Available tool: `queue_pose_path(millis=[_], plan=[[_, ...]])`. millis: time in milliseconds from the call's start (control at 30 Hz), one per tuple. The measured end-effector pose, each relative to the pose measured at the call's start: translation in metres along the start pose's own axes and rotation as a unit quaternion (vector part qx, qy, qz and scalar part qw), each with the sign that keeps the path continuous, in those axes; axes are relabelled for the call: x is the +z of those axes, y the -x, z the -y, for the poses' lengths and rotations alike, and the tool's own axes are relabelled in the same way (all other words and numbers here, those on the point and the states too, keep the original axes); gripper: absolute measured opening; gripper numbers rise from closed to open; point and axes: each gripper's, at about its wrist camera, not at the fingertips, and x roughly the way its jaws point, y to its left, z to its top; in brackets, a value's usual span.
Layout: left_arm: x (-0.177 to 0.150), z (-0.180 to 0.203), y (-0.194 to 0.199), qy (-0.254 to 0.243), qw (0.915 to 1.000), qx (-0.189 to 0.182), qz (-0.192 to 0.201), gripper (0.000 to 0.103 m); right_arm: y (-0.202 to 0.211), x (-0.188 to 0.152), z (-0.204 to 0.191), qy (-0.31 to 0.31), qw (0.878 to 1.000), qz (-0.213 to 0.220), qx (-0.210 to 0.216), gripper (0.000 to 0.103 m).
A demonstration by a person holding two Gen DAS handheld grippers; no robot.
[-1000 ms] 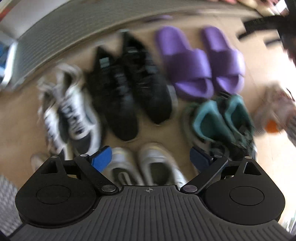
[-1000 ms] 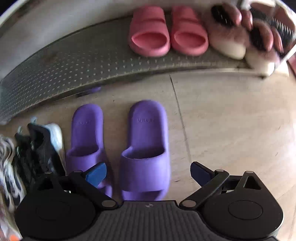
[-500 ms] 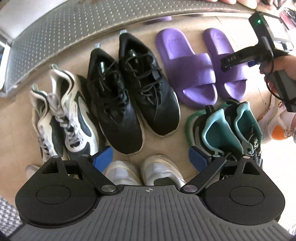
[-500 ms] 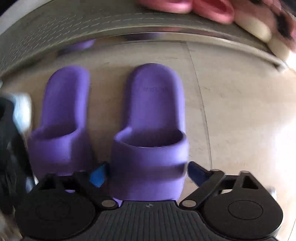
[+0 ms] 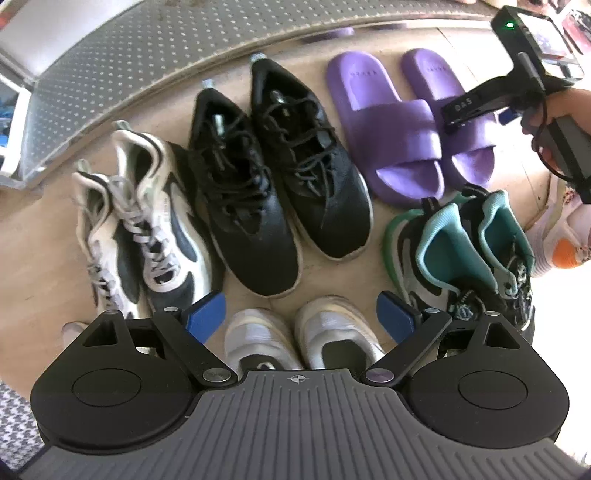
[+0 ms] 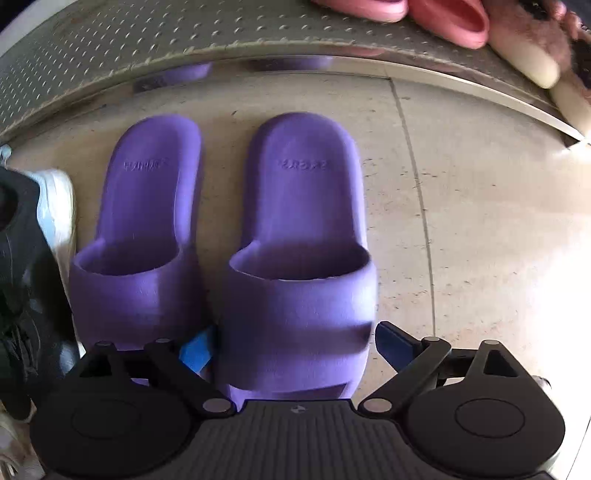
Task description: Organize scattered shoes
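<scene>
Below, both grippers point straight down at a wood-look floor [image 5: 33, 236] lined with shoes. The right gripper [image 6: 291, 343] is low over the right purple slide [image 6: 299, 258], its jaws opening, the strap and toe of that slide between the blue pads [image 6: 197, 352] with no clear squeeze on it; the left purple slide [image 6: 144, 240] lies just beside. The left gripper [image 5: 301, 314] hangs higher, jaws wide apart and empty, over a pair of white sneakers [image 5: 295, 336].

A perforated metal ledge [image 5: 155, 55] runs along the far edge of the floor.

From the left wrist the whole spread shows: white-and-black trainers [image 5: 147, 225], a black laced pair [image 5: 273, 177], the purple pair [image 5: 406, 125], teal-lined sneakers [image 5: 465, 251], and a white-and-orange shoe [image 5: 557, 243] at the right edge. It also shows the right gripper's black body [image 5: 517, 81] in a person's hand [image 5: 565, 107] over the purple pair.

Only the right wrist shows pink slides [image 6: 443, 18] and pale furry slippers [image 6: 535, 48] on the ledge.
</scene>
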Motion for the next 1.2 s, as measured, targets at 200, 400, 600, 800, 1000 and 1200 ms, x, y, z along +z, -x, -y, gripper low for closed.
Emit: queue_pose_path(millis=[200,400,600,800,1000,1200], plan=[[-0.002,-0.002,0.024,-0.002,0.9996,-0.001,0.027,0.092,0.067,0.002,-0.006,0.022,0.998,0.058,-0.009,0.097],[-0.006,-0.018,0.083,-0.023,0.9967,0.017,0.076,0.093,0.142,-0.013,-0.011,0.043,0.996,0.077,0.022,0.097],[-0.041,-0.052,0.149,0.010,0.9931,0.012,0.116,0.096,0.187,-0.057,-0.015,0.023,0.993,0.076,0.092,0.094],[-0.078,-0.062,0.138,0.103,0.9882,-0.006,0.113,0.096,0.236,-0.109,-0.038,0.012,0.988,0.074,0.133,0.097],[-0.096,-0.041,0.107,0.060,0.9946,-0.072,0.044,0.096,0.281,-0.154,-0.044,0.017,0.991,0.056,0.119,0.098],[-0.101,-0.038,0.099,0.029,0.9980,-0.035,0.044,0.096,0.291,-0.208,-0.042,-0.014,0.989,0.090,0.118,0.101]])
